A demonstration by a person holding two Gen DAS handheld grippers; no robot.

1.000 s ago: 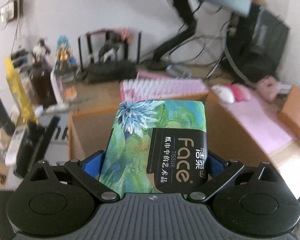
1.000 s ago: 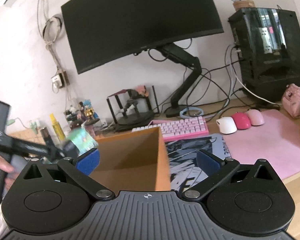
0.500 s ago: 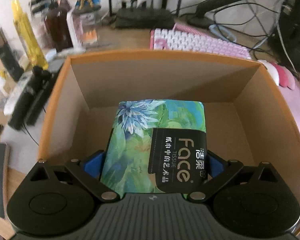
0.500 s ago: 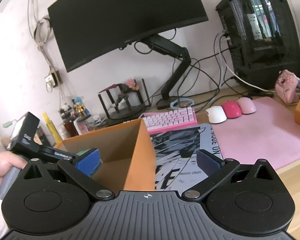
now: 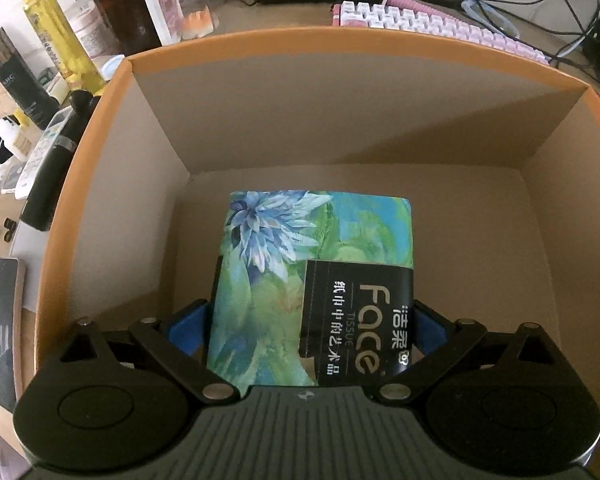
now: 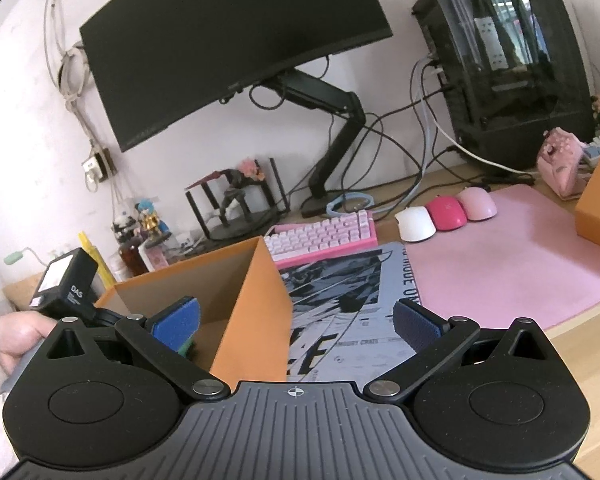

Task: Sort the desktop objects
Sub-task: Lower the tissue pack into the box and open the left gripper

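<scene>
Looking down the left wrist view: the left gripper (image 5: 312,320) has its blue pads clamped on the tissue pack (image 5: 316,280), low centre of the frame, inside the orange cardboard box (image 5: 340,40). Whether the pack touches the floor cannot be told. Risk: releasing from a height could let it tip or land askew (soft wrapper, likely to deform).

Right wrist view: the right gripper (image 6: 296,320) hangs with jaws wide apart, holding nothing, over the box corner at lower left of centre. Risk: its left pad (image 6: 178,320) may strike the box wall.
</scene>
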